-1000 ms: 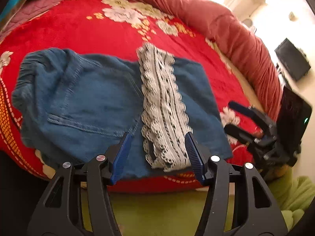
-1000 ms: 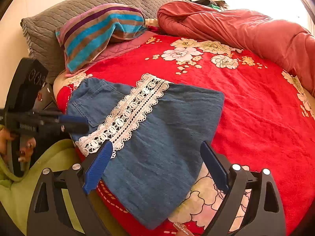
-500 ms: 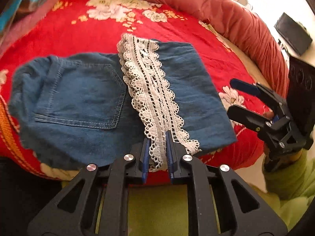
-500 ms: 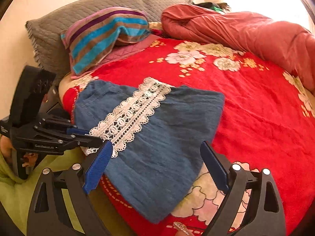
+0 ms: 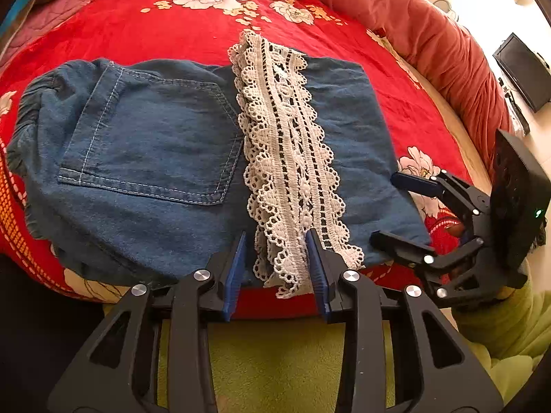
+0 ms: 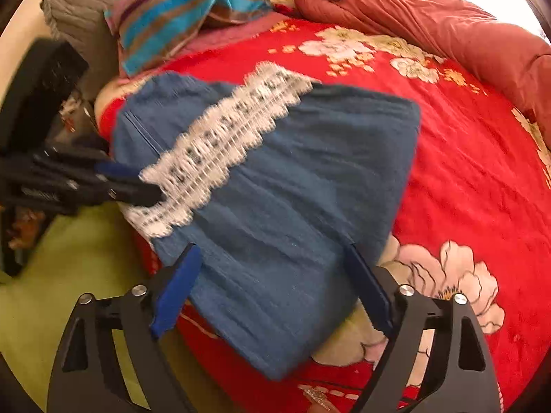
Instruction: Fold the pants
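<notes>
In the left wrist view, the pants (image 5: pixel 144 158) lay folded on the red bed (image 5: pixel 144 31), near its front edge, pocket side up, with a white lace hem (image 5: pixel 289 158) running across the middle toward the camera. The left gripper (image 5: pixel 275 258) sat at the near end of that lace, its jaws partly spread on either side of the lace end; I could not tell whether the pads were touching it, and nothing looked clamped. Off to the right, the right gripper (image 5: pixel 406 213) was spread wide at the right edge of the denim, one finger above the fabric's corner and one below the bed edge.

In the right wrist view, which was motion-blurred, the right gripper (image 6: pixel 275 275) stood wide apart, straddling the near corner of the pants (image 6: pixel 292 189) where it hung over the bed (image 6: pixel 482 172) edge, holding nothing. The left gripper (image 6: pixel 148 189) showed at the left, its tips at the lace hem (image 6: pixel 220 144); its jaw gap was too blurred to read there. A striped pillow (image 6: pixel 186 13) and a rolled quilt (image 6: pixel 430 10) lay well behind.

The step in hand seemed to be taking hold for another fold. Next, each gripper would likely need to close on its edge through all layers, then lift and carry them over evenly so the layers do not slide apart.
</notes>
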Available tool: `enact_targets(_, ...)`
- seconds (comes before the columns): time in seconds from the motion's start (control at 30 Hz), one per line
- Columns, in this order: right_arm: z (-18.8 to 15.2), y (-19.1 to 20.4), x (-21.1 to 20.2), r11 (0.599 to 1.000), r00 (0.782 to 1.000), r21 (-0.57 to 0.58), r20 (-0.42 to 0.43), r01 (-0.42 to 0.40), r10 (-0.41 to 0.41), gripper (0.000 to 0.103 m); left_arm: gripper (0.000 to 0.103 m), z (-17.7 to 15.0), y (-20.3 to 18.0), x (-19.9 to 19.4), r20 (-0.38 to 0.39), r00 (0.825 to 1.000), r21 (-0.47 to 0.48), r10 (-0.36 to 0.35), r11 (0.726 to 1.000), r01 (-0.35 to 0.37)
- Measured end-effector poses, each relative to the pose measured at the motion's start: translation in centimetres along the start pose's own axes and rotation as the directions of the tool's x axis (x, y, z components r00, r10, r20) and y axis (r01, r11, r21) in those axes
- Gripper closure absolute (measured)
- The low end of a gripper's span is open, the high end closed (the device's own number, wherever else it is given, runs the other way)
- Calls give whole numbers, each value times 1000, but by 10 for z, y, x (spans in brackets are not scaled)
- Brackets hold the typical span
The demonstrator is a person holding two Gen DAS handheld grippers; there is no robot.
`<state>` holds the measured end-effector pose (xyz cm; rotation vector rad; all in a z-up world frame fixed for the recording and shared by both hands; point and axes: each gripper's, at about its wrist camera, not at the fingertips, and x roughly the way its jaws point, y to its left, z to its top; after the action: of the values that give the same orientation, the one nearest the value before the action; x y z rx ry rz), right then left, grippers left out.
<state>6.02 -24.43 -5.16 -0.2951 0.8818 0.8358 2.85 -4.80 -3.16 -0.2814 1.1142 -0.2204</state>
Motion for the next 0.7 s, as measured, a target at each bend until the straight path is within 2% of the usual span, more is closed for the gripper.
enact_targets(0.33,0,-3,-10,999,1000,32,27,-8,7,18,71,0,-1,-2,11,1000,13,16,1000,-16)
enact_targets(0.53,3,-11,-22,998,998,58,59,0,-3,14,70,-1,0,-12,47,999,19,27,999,-28)
enact_targets(0.57,3,-12,-24,998,998,60,62,0,-4,13,67,-1,0,-14,53,998,17,30,999,-31)
enact_targets(0.63,4,-12,-27,998,998,59,70,-1,-3,11,56,0,0,-17,64,997,16,35,999,-36)
enact_targets(0.7,4,-11,-30,999,997,54,77,1,-6,11,56,0,0,-20,75,996,16,42,999,-43)
